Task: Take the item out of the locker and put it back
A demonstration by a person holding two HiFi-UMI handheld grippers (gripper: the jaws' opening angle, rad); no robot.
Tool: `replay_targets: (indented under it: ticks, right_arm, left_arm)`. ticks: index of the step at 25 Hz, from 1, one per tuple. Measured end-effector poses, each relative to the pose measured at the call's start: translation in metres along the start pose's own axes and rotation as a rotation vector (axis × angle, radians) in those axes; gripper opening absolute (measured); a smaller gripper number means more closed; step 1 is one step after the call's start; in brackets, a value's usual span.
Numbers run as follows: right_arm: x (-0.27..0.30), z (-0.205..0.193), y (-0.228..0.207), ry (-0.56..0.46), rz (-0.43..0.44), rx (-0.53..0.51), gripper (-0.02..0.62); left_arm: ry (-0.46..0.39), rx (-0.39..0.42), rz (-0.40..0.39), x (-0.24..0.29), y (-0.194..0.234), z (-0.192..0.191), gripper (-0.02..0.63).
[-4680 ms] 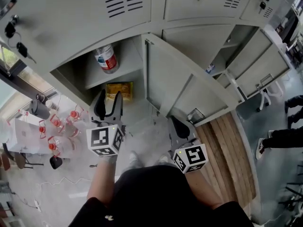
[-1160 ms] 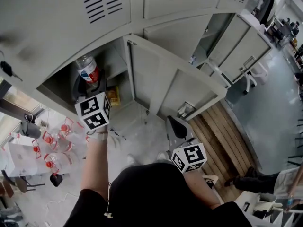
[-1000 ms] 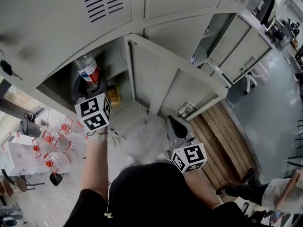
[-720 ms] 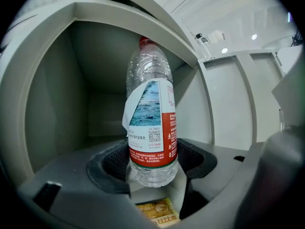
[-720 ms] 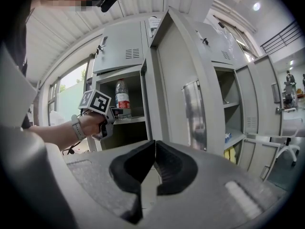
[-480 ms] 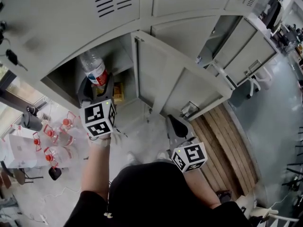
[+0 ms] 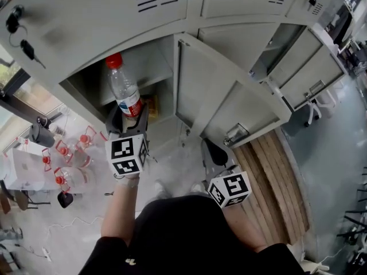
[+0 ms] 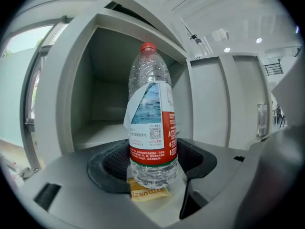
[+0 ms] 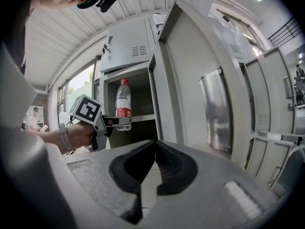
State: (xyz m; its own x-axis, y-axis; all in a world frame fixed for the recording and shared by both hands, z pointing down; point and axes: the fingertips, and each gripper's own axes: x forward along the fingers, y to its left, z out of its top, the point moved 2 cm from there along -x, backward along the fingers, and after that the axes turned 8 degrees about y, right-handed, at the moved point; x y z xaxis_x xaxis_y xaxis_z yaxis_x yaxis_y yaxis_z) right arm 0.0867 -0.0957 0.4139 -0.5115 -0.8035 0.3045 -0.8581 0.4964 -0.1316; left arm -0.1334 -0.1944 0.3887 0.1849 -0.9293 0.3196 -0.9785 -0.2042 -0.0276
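Bottle (image 7: 124,93): upright, just outside the open locker (image 7: 150,67), gripped low so it stays level.
Left gripper (image 7: 127,119): clamped on the bottle's lower body.
Right gripper (image 9: 153,163): jaws together, empty, parked low, out of the way.

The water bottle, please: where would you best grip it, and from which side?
Grip the water bottle low on its round body, coming level from the open front of the locker: it stands upright, and the left gripper is shut on it there.

The bottle (image 8: 150,128) hides the upper part of the yellow packet (image 8: 147,193).
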Motion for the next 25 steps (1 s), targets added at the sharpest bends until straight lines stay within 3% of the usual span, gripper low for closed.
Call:
replay_targets:
  ticks: [11,25]
  right_arm:
    - [0.023,-0.003,0.027,0.029,0.119,-0.025,0.0]
    - [0.054,-0.003,0.077,0.054,0.299,-0.076,0.0]
  left_arm:
    - [0.082,0.011,0.001,-0.049,-0.007,-0.051,0.311]
    - [0.102,-0.033,0.09,-0.12,0.016,-0.097,0.311]
